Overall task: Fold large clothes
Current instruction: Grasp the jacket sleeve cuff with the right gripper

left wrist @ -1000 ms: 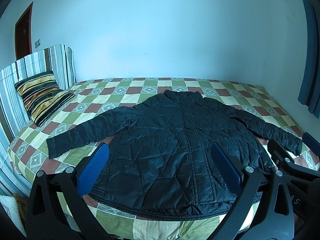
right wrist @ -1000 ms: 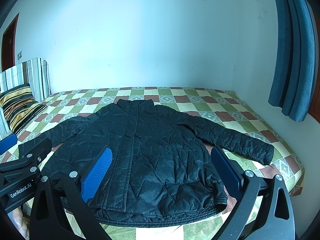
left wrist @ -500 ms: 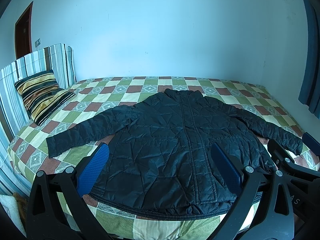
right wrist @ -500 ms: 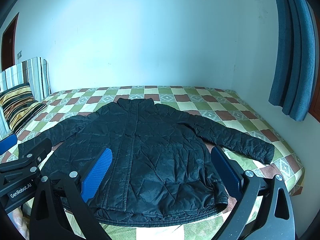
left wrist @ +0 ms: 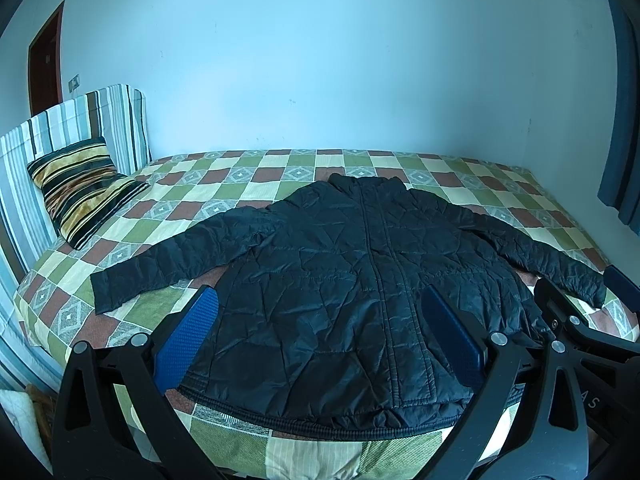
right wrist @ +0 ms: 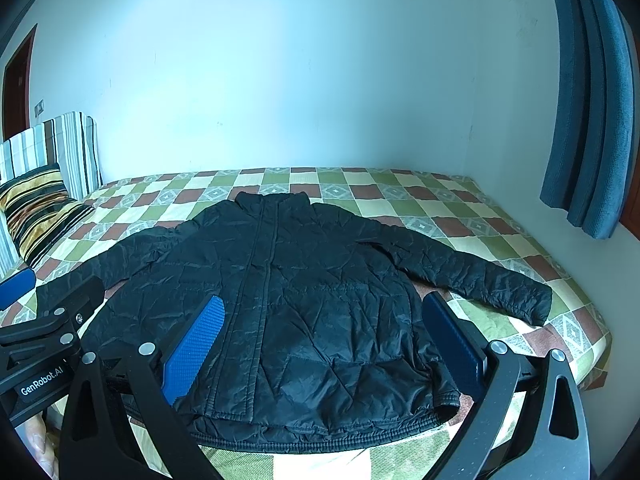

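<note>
Almost nothing has moved over the last second: both views frame the bed and jacket as before, with only a slight shift of the camera. The left hand-held gripper (left wrist: 320, 336) hovers above the near edge of the bed (left wrist: 256, 184), pointing forward over the hem, its two blue-padded fingers (left wrist: 188, 340) spread wide and holding nothing. The right hand-held gripper (right wrist: 320, 340) hangs beside it at a like height, fingers equally wide and empty; each tool's black frame shows at the edge of the other's view.

One black quilted jacket (left wrist: 360, 272) lies flat on the checked bedspread, front up and zipped, collar toward the far wall, hem at the near edge, and its two sleeves spread out to either side. Neither gripper touches it.

One striped pillow (left wrist: 80, 188) leans against the striped headboard (left wrist: 80, 120) at the left. One blue curtain (right wrist: 588, 120) hangs at the right.
</note>
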`<state>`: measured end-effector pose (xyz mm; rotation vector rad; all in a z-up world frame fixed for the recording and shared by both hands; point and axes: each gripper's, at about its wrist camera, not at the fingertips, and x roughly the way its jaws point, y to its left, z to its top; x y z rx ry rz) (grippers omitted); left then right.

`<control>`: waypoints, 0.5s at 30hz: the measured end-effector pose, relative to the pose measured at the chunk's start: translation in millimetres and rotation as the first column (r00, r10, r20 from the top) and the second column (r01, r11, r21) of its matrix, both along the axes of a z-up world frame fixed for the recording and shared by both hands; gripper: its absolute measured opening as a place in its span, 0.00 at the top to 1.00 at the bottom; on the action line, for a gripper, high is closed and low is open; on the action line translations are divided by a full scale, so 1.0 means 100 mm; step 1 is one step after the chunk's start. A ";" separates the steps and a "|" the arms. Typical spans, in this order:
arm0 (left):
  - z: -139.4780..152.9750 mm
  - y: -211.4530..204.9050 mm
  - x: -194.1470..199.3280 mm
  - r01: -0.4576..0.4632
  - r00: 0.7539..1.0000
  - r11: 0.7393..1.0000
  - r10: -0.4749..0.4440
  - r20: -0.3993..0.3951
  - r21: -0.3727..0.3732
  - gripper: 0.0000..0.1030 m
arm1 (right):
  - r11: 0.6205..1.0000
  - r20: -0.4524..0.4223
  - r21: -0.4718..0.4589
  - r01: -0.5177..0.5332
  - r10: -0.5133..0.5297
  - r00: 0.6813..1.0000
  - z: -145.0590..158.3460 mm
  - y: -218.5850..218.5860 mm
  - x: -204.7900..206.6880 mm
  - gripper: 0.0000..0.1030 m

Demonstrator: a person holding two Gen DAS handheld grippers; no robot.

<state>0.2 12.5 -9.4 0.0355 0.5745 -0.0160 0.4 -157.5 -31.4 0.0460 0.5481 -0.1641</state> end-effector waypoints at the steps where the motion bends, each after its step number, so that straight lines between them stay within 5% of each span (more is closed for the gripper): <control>1: -0.03 0.01 0.02 0.002 1.000 1.000 -0.002 -0.005 0.001 0.02 | 1.000 -0.004 0.011 -0.006 0.006 1.000 -0.02 -0.01 0.02 0.05; 9: -0.44 0.25 0.50 -0.074 0.988 0.997 0.072 -0.133 -0.014 0.02 | 0.992 -0.037 0.114 0.058 -0.054 0.998 -0.25 -0.47 0.21 0.05; 15: -0.71 0.56 0.90 -0.165 0.970 0.985 0.171 -0.174 0.047 0.02 | 0.948 -0.086 0.212 0.237 -0.224 0.971 -0.53 -1.37 0.36 0.05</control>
